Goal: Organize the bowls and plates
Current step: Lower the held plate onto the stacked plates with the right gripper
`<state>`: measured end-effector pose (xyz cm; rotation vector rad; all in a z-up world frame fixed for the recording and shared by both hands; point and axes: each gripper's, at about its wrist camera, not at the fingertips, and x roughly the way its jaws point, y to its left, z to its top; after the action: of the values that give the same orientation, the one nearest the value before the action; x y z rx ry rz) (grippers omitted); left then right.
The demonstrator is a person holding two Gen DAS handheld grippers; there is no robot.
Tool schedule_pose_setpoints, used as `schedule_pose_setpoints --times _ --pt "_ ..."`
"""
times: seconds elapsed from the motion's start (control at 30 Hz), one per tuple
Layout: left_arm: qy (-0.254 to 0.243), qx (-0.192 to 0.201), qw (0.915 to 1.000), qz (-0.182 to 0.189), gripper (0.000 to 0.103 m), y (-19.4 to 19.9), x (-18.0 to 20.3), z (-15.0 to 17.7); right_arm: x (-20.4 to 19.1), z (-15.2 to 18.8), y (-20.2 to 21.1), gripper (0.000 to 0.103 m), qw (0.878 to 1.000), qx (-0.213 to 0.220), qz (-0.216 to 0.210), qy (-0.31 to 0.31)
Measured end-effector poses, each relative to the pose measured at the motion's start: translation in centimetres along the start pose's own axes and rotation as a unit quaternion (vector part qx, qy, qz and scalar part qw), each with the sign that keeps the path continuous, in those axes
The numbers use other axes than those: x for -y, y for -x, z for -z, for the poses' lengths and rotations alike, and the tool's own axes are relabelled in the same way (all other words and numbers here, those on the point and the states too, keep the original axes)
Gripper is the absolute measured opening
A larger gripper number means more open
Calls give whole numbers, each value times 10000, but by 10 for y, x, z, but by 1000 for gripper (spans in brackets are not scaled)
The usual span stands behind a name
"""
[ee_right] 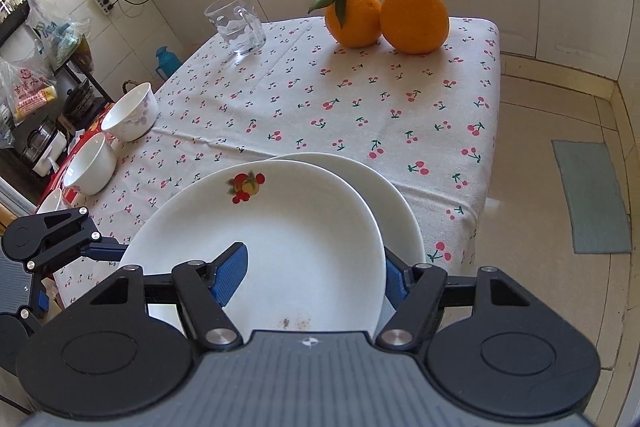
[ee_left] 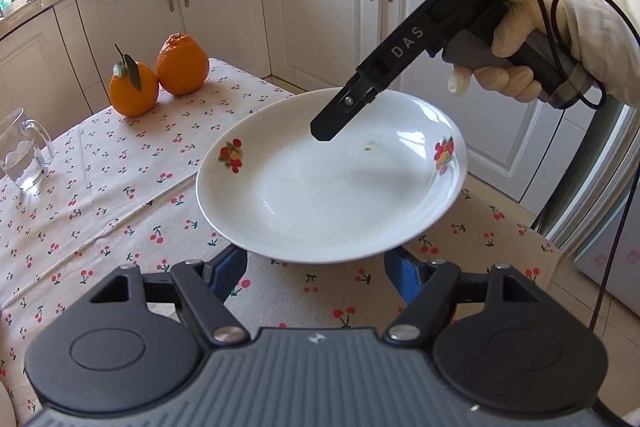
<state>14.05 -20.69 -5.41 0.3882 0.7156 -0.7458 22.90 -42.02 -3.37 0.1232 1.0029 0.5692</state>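
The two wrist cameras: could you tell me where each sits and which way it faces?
Left wrist: sits on the left claw, facing across the fruit-print plate toward the cabinets; shows its blue fingers, the right claw and gloved hand.
Right wrist: sits on the right claw, looking down the table past the plate to the bowls; the left claw shows.
Shared: the plate, oranges, glass mug.

two oranges (ee_right: 386,17) touching, a glass mug (ee_right: 236,23) nearby on the cherry tablecloth (ee_right: 320,115).
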Motion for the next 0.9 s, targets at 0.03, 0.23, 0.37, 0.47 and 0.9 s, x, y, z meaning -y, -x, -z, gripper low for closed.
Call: schedule_pose_setpoints --times 0.03,0.23,0.37,0.47,0.9 --pt "12 1 10000 12 75 0 0 0 0 0 1 74 10000 18 -5 -5" --pt "58 17 10000 73 75 -1 -2 0 1 3 8 74 10000 72 37 -38" --pt "108 22 9999 117 75 -2 -3 0 2 8 12 74 9999 99 95 -94" --pt "108 18 9999 93 75 -4 -4 0 3 11 16 74 9998 123 133 -118" --pt "30 66 9999 78 76 -3 -1 1 -4 21 28 75 9990 182 385 -125"
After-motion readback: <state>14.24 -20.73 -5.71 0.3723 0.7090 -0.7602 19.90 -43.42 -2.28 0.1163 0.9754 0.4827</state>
